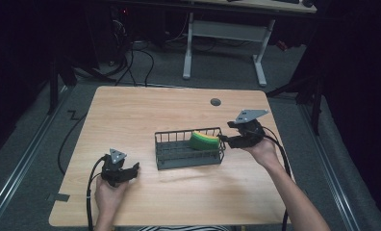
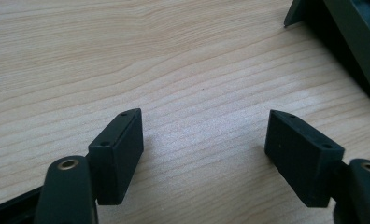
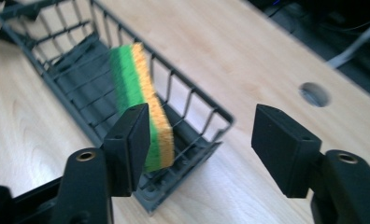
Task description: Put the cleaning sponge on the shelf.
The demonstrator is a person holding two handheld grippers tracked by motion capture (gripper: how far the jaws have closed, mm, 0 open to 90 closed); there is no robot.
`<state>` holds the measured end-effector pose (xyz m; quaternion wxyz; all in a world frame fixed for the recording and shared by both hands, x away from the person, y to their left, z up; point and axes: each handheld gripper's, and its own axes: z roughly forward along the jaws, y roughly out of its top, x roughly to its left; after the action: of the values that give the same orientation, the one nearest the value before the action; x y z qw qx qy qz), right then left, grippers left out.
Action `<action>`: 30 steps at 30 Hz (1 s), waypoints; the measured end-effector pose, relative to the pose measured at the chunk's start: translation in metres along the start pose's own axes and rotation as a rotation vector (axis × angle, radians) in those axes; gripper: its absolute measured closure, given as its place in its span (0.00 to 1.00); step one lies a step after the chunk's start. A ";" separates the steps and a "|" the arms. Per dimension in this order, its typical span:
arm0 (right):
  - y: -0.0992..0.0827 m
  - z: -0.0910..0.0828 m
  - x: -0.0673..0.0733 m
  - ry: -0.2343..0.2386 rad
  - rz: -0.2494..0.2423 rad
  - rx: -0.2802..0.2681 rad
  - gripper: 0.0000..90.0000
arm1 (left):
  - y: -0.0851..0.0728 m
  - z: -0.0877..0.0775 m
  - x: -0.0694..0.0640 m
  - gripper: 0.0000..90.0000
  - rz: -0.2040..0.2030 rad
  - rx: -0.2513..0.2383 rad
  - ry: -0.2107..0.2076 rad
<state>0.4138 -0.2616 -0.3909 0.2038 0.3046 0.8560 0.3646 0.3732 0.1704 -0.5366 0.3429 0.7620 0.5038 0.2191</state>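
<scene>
Sponge, a block of green foam with a yellow-orange scouring layer, stands tilted on edge inside the dark grey wire basket, at that basket's 3 o'clock end in the high view, leaning against the end wall. The basket is rectangular, with thin vertical bars and a slatted floor, and rests near the centre of the light wood-grain table.

Right gripper, a black two-jaw tool with a grey three-cornered plate on top, is held in the person's right hand at 3 o'clock of the basket, its tips just beside the basket's end wall. In the right gripper view the jaws stand apart and released; nothing lies between the pads. The sponge and the basket lie beyond the jaws toward 10 o'clock, and that picture is slightly blurred.

Left gripper, of the same build, is held in the person's left hand at 8 o'clock of the basket, well apart from the sponge. In the left gripper view its jaws are spread wide and released, with bare table between them; a dark corner of the basket shows at 2 o'clock.

A round grey cable port sits in the table at 12 o'clock of the basket.
</scene>
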 end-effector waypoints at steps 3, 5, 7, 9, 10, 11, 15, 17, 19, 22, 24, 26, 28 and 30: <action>-0.006 -0.010 -0.003 -0.021 0.041 -0.017 0.43 | 0.000 0.000 0.000 0.32 0.000 0.000 0.000; -0.009 -0.016 -0.005 -0.042 0.061 -0.018 0.43 | 0.000 0.000 0.000 0.32 0.000 0.000 -0.001; -0.012 -0.023 -0.006 -0.060 0.072 -0.026 0.43 | 0.000 0.000 0.000 0.32 0.000 0.000 0.000; -0.017 -0.029 -0.007 -0.075 0.085 -0.040 0.43 | 0.000 0.000 0.000 0.32 0.000 0.000 0.000; -0.020 -0.031 -0.008 -0.068 0.100 -0.046 0.43 | 0.000 0.000 0.000 0.32 0.000 0.000 0.000; -0.024 -0.033 -0.009 -0.070 0.111 -0.041 0.43 | 0.000 0.000 0.000 0.32 0.000 0.000 0.000; -0.036 -0.041 -0.013 -0.079 0.154 -0.045 0.43 | 0.000 0.000 0.000 0.32 -0.001 0.000 -0.002; -0.042 -0.045 -0.014 -0.083 0.174 -0.046 0.43 | 0.000 0.000 0.000 0.32 -0.001 0.000 -0.002; -0.048 -0.048 -0.015 -0.091 0.187 -0.056 0.43 | 0.000 0.000 0.000 0.32 -0.002 0.000 -0.002; -0.055 -0.049 -0.013 -0.097 0.208 -0.058 0.43 | 0.000 0.000 0.000 0.32 -0.001 0.000 -0.001; -0.060 -0.048 -0.012 -0.098 0.209 -0.062 0.43 | 0.000 0.000 0.000 0.32 -0.002 0.000 -0.002; -0.065 -0.049 -0.012 -0.100 0.219 -0.064 0.43 | 0.000 0.000 0.000 0.32 -0.002 0.000 -0.002; -0.071 -0.049 -0.012 -0.101 0.236 -0.070 0.43 | 0.000 0.000 0.000 0.32 -0.002 0.000 -0.002; -0.076 -0.050 -0.012 -0.100 0.247 -0.075 0.43 | 0.000 0.000 0.000 0.32 -0.002 0.000 -0.002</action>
<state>0.3654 -0.3360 -0.4133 0.2111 0.4178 0.7864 0.4029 0.3733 0.1706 -0.5366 0.3437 0.7616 0.5041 0.2183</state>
